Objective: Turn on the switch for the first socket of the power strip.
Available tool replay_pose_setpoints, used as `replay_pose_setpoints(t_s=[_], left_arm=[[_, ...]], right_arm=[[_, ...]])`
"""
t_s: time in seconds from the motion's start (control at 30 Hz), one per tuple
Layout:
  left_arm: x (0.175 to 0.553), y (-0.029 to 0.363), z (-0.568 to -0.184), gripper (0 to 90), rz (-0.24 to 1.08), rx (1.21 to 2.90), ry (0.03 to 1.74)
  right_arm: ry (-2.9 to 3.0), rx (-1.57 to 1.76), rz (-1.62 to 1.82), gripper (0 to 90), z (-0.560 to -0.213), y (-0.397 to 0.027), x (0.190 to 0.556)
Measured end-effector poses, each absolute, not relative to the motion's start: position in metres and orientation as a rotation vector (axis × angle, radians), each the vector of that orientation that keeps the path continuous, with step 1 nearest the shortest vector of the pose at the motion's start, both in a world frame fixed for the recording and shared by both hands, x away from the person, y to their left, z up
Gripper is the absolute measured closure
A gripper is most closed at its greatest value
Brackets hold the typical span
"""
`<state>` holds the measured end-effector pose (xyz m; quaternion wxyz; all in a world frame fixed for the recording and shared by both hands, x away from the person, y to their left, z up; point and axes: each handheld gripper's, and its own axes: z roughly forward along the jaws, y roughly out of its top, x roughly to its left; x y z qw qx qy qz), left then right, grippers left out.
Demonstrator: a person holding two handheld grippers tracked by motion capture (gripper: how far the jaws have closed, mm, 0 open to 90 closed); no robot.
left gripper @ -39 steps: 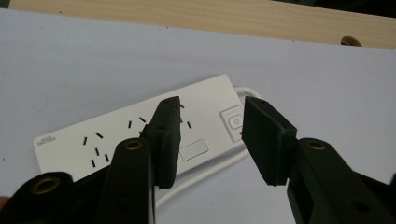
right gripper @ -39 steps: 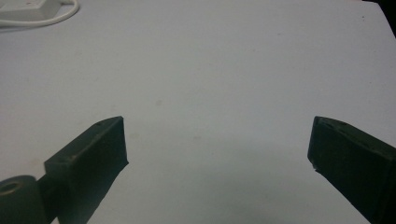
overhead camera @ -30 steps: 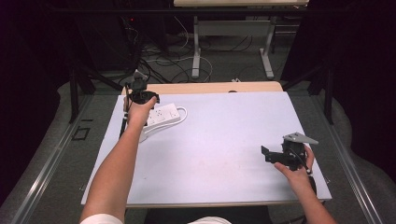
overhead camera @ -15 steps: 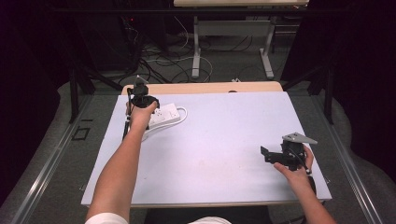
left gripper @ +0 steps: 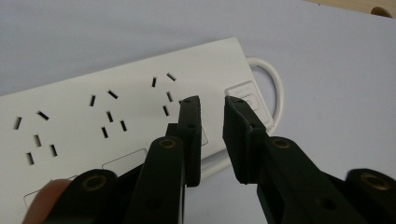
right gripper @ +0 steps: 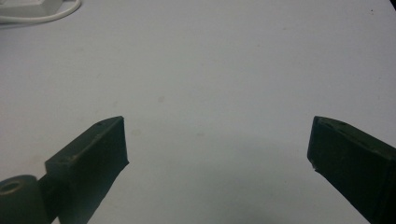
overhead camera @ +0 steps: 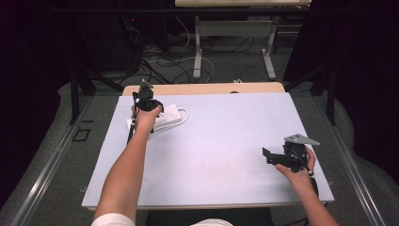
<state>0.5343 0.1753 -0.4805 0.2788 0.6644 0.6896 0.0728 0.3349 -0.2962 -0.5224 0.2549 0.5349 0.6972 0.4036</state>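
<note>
Where the high view looks down, the power strip (overhead camera: 165, 117) lies at the tabletop's (overhead camera: 221, 132) far left, under the left claw (overhead camera: 147, 100); the right claw (overhead camera: 273, 157) hovers near right. Left gripper view: jaws narrowly parted, empty, above the strip. Right gripper view: jaws wide apart, empty.

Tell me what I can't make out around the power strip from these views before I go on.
- Power strip: its left end is cut off by the left gripper view's edge; the left hand-held gripper covers its near edge.
- Switch: partly behind a jaw, position unreadable.
- Cord: the plug end is too small to find in the high view.
</note>
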Motion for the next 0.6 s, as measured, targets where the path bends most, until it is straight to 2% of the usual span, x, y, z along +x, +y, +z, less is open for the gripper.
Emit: replay_pose_setpoints(t_s=[0.6], left_arm=[[0.538, 0.171, -0.501, 84.9, 0.174, 1.793, 1.878]], right_arm=[[1.899, 1.46, 1.093, 4.4, -0.523, -0.295, 0.335]])
